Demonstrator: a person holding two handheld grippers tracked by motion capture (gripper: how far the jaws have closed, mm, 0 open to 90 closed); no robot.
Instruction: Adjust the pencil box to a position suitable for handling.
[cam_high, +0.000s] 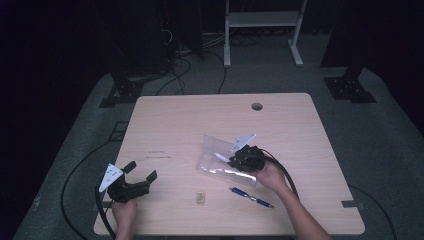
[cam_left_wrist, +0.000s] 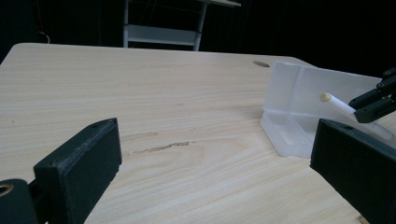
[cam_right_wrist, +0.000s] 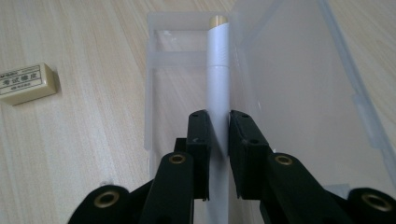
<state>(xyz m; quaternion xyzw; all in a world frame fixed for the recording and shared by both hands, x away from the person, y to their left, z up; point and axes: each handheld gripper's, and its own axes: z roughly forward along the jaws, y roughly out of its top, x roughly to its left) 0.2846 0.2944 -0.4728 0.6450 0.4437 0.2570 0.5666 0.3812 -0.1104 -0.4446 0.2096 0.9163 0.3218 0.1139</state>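
A clear plastic pencil case (cam_high: 212, 150) lies open right of the table's middle, lid raised. My right gripper (cam_high: 234, 159) holds a white pen (cam_high: 221, 158) over it. In the right gripper view the jaws (cam_right_wrist: 219, 117) are shut on the white pen (cam_right_wrist: 218, 65), which lies along the case's tray (cam_right_wrist: 154, 70) beside the open lid (cam_right_wrist: 303, 84). My left gripper (cam_high: 141, 170) rests open near the front left, holding nothing. In the left gripper view its wide-open jaws (cam_left_wrist: 214, 135) frame the case (cam_left_wrist: 289, 102), the white pen (cam_left_wrist: 343, 108) and the right gripper (cam_left_wrist: 376, 100).
A blue pen (cam_high: 251, 197) lies near the front edge, just right of the right hand. A small beige eraser (cam_high: 200, 198) (cam_right_wrist: 25, 83) sits at the front middle. A cable hole (cam_high: 257, 106) is at the table's back. Bare wood stretches between the two grippers.
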